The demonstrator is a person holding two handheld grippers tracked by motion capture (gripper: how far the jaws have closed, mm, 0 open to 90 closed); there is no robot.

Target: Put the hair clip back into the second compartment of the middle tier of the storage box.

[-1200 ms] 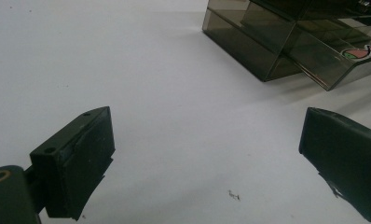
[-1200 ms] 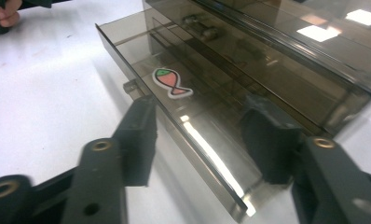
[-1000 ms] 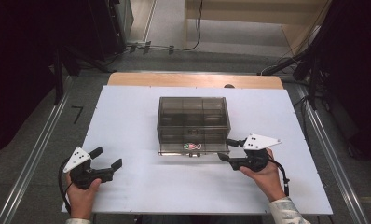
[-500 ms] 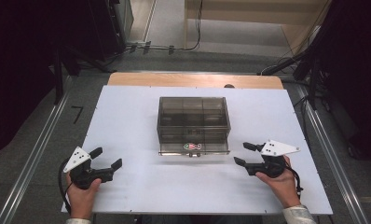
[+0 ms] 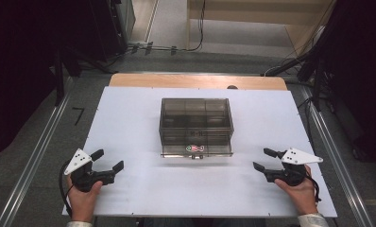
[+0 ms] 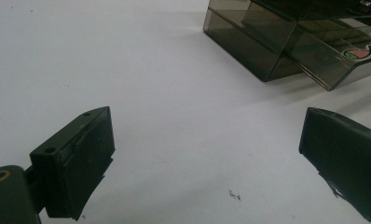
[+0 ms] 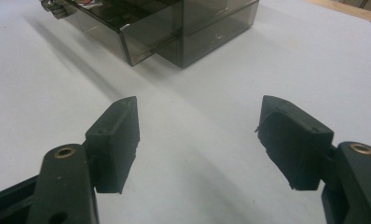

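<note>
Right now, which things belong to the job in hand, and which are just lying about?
In the job:
- smoked clear-plastic drawer box
- right hand-held gripper, jaws open, empty
- left hand-held gripper, open

Just lying about:
- black floor cables
- pale wooden board

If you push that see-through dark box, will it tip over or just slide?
The smoky plastic box looks low and wide with a flat bottom, so it would probably slide, not tip. The white table looks smooth, which should help. Its walls look stiff and thin, so it is likely light.
</note>
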